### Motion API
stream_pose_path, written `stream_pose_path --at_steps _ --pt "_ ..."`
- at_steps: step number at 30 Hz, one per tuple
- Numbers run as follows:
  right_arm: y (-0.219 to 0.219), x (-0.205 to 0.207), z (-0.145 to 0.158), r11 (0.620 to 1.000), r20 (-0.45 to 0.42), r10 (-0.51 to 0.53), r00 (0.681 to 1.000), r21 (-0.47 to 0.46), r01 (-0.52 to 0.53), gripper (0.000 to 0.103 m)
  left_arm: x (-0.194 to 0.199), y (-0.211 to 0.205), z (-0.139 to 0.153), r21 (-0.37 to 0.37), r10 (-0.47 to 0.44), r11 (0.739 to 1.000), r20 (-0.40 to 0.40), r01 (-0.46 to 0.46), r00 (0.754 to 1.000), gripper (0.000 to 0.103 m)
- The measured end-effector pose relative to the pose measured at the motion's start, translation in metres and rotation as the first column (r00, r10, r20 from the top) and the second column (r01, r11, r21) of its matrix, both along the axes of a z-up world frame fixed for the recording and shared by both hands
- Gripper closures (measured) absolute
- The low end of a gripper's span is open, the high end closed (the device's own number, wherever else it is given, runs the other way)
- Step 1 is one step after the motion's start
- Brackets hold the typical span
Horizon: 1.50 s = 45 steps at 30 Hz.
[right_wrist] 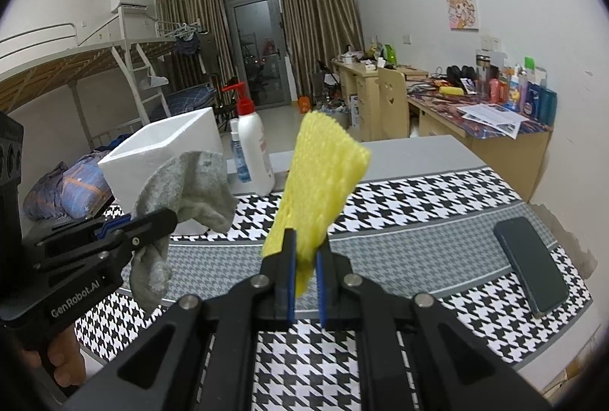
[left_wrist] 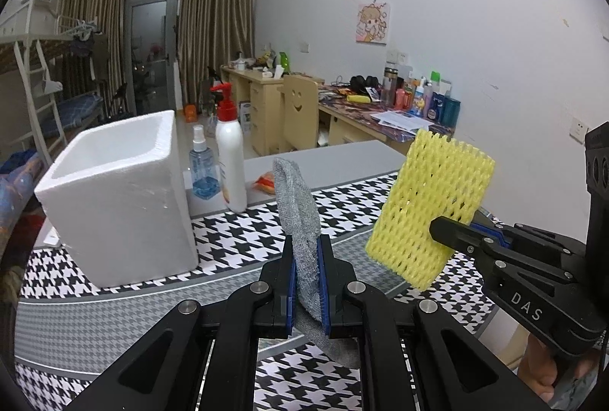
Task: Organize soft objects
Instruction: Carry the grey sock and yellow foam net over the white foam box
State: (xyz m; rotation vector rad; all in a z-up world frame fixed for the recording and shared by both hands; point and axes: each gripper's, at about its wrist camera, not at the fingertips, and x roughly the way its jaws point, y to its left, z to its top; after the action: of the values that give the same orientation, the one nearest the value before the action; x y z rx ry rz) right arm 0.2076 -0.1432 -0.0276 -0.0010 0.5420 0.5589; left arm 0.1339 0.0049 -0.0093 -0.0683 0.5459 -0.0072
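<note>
both soft items lifted, none boxed yet
left gripper point(left_wrist: 307, 281) clamped a grey knitted sock point(left_wrist: 298, 209), right gripper point(right_wrist: 304, 281) a yellow foam net sleeve point(right_wrist: 319, 190); white foam box point(left_wrist: 114, 197) looked empty

Left claw point(left_wrist: 307, 281): jaws clamped, blue pads pressing both sides of a grey sock point(left_wrist: 300, 213), which stands up between them and hangs below. The claw is raised off the surface and angled downward. Right claw point(right_wrist: 304, 281): jaws clamped on the lower end of a yellow foam net point(right_wrist: 319, 182), likewise raised and angled downward. The two claws sit side by side, apart. A hand point(right_wrist: 62, 359) grips the left handle; fingers point(left_wrist: 540, 373) wrap the right handle.
</note>
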Motion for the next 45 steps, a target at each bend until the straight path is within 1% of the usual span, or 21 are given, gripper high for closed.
stream_pose_path --at_steps 16,24,29,34,38,45 --pt "0.038 0.006 0.02 0.998 0.049 0.065 0.997 -0.015 -0.065 0.091 -0.004 0.032 0.021 0.021 0.07 0.997 0.048 -0.071 0.996 0.092" --pt "0.054 0.005 0.032 0.995 0.09 0.095 0.991 -0.025 -0.093 0.091 -0.003 0.049 0.033 0.029 0.106 0.994 0.076 -0.109 0.991 0.092" --pt "0.066 0.004 0.041 0.994 0.114 0.111 0.987 -0.034 -0.108 0.091 -0.004 0.059 0.044 0.031 0.127 0.991 0.101 -0.131 0.987 0.092" --pt "0.073 0.007 0.049 0.992 0.128 0.124 0.984 -0.023 -0.122 0.091 -0.005 0.07 0.051 0.046 0.146 0.987 0.118 -0.153 0.982 0.092" --pt "0.082 0.008 0.053 0.992 0.145 0.128 0.981 -0.031 -0.125 0.091 -0.004 0.08 0.057 0.052 0.166 0.983 0.131 -0.174 0.977 0.092" --pt "0.097 0.013 0.057 0.99 0.15 0.136 0.979 -0.053 -0.129 0.091 -0.006 0.097 0.064 0.049 0.198 0.977 0.152 -0.207 0.968 0.092"
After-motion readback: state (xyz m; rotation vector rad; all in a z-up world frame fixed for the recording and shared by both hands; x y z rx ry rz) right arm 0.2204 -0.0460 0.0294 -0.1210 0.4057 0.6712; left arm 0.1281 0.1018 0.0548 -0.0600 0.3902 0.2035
